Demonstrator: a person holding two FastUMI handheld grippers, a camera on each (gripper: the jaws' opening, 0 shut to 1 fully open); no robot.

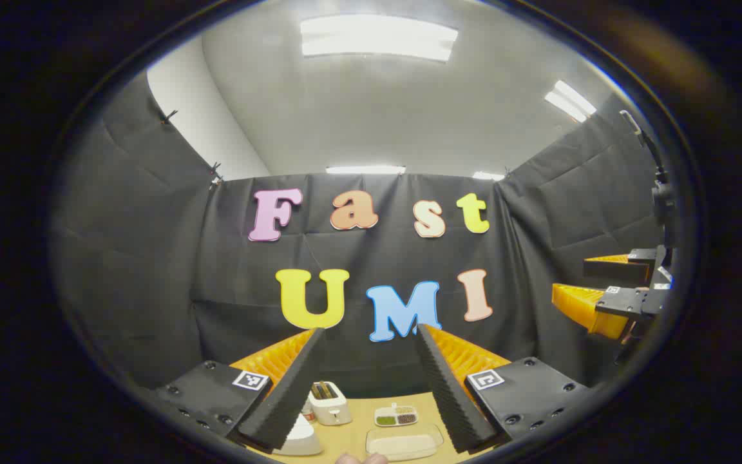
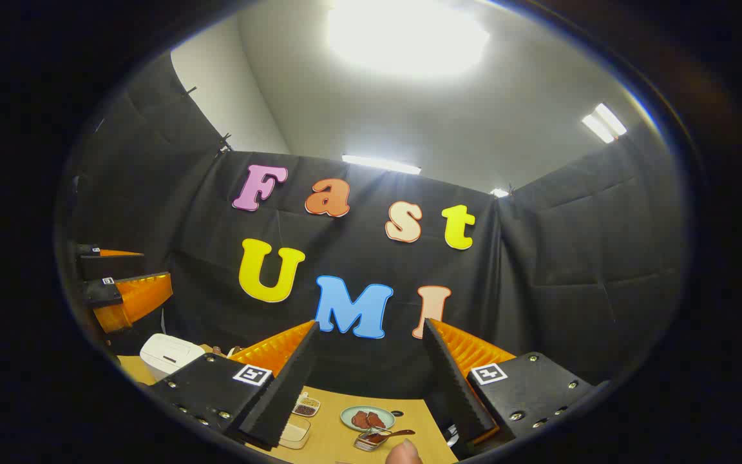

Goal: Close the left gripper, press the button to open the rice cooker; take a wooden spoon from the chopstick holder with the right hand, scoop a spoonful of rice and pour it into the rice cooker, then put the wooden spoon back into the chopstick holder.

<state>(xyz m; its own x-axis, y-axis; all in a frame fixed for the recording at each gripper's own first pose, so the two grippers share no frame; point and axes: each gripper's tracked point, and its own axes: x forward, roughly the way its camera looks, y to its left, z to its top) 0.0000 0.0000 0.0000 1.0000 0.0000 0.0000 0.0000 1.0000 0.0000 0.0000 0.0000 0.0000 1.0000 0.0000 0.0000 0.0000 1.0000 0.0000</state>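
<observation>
In the left gripper view, the left gripper point(image 1: 364, 386) is raised above a wooden table point(image 1: 355, 435), its two fingers spread wide apart with nothing between them. Below the left finger lies a white rounded object point(image 1: 300, 441), mostly hidden, that cannot be identified for certain. Just right of it stands a white toaster point(image 1: 329, 403), then a small divided dish of grains point(image 1: 396, 416), and nearer the camera a clear tray of rice point(image 1: 404, 443). At the far right edge the other gripper hangs in the air.

In the right gripper view, the white rice cooker point(image 2: 168, 354) sits at the far left of the table, lid down. The right gripper point(image 2: 371, 380) also stands open and empty. Between its fingers lie a small container of dark beans point(image 2: 306, 406), a clear box point(image 2: 295, 433), a green plate with brown pieces point(image 2: 367, 417), and a wooden spoon point(image 2: 391, 434) resting across a small glass dish point(image 2: 368, 441).
</observation>
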